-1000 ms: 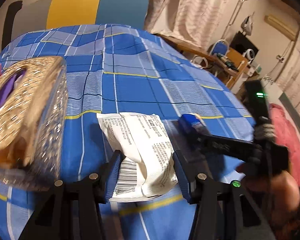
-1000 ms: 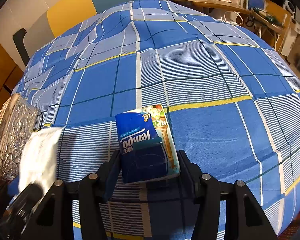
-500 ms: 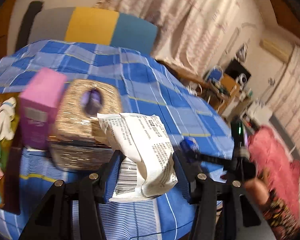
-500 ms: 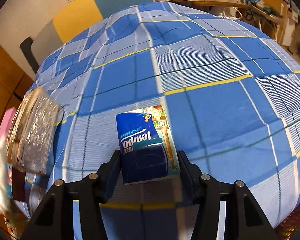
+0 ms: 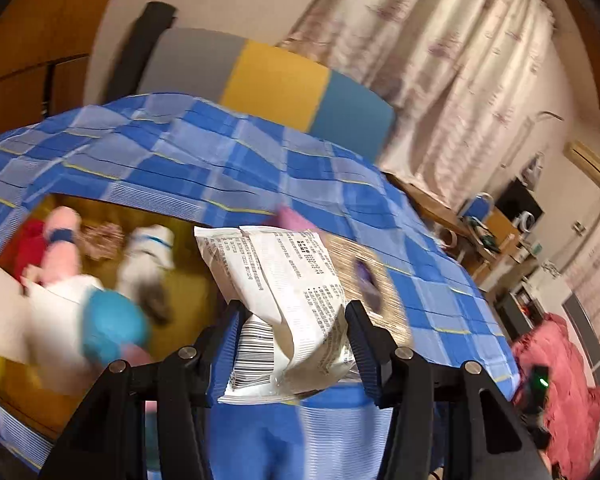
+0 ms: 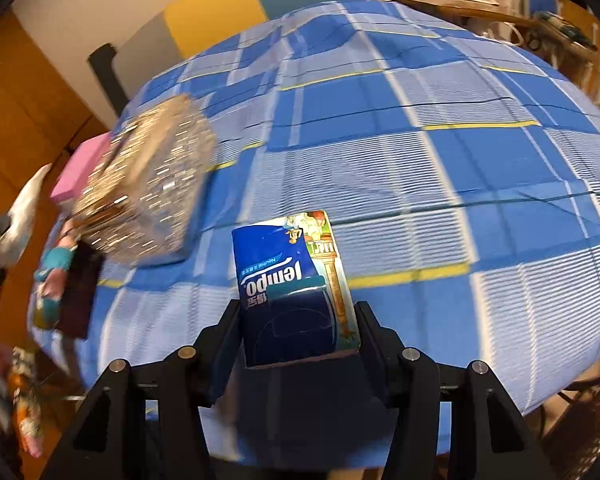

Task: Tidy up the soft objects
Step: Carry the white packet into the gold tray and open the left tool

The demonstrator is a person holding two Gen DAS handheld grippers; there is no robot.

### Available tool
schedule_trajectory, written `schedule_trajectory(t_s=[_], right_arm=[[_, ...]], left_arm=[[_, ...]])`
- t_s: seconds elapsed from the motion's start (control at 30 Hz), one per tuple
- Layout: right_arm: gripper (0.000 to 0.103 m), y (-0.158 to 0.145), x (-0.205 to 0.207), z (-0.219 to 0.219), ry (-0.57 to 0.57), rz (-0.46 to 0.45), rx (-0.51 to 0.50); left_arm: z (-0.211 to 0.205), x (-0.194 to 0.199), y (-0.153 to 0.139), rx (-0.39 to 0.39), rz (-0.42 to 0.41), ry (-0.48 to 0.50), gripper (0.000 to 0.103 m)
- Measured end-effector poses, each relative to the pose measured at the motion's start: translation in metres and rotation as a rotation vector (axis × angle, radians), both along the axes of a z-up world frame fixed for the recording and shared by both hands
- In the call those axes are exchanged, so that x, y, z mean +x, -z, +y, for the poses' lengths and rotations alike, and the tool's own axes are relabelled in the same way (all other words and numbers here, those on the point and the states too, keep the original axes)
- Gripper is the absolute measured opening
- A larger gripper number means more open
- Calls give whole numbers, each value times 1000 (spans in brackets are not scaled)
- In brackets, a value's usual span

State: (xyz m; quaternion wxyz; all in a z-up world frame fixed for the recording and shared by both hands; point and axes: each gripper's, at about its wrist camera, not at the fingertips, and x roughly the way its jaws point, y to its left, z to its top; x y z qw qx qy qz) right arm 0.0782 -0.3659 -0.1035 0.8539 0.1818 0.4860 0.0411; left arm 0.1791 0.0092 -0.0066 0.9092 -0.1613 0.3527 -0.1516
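Note:
My left gripper [image 5: 292, 354] is shut on a white printed tissue pack [image 5: 284, 304] with a barcode, held in the air above the bed's left edge. Below and left of it lies a yellow-brown bin [image 5: 188, 276] with several soft toys and socks [image 5: 144, 260], all blurred. My right gripper [image 6: 298, 354] is shut on a blue Tempo tissue pack [image 6: 288, 280], lifted over the blue checked bedsheet [image 6: 440, 160]. The white pack and the left gripper show blurred at the left edge of the right wrist view.
A gold glittery tissue box [image 6: 148, 196] and a pink box [image 6: 82, 168] stand near the bed's left edge. A grey, yellow and blue headboard [image 5: 276, 80] stands at the back. A desk with clutter [image 5: 484, 224] and pink cloth [image 5: 556, 364] lie to the right.
My left gripper has swung left and upward with the white pack, from over the sheet to above the bin of soft toys. My right gripper has moved left with the blue pack.

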Motion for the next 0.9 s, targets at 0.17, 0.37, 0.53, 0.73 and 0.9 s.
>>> schedule_trajectory(t_s=[0.17, 0.37, 0.53, 0.73, 0.9], right_arm=[[56, -22, -8, 37, -71, -36, 34], [56, -49, -8, 93, -178, -82, 57], [56, -59, -6, 135, -259, -101, 36], [56, -61, -1, 172, -321, -103, 41], [56, -62, 5, 196, -364, -110, 33]], left_arm=[[55, 37, 7, 17, 52, -77, 52], [97, 80, 31, 55, 137, -115, 53], [111, 103, 57, 101, 198, -142, 53], [121, 109, 80, 118, 274, -181, 63], [127, 86, 69, 101, 204, -178, 68]])
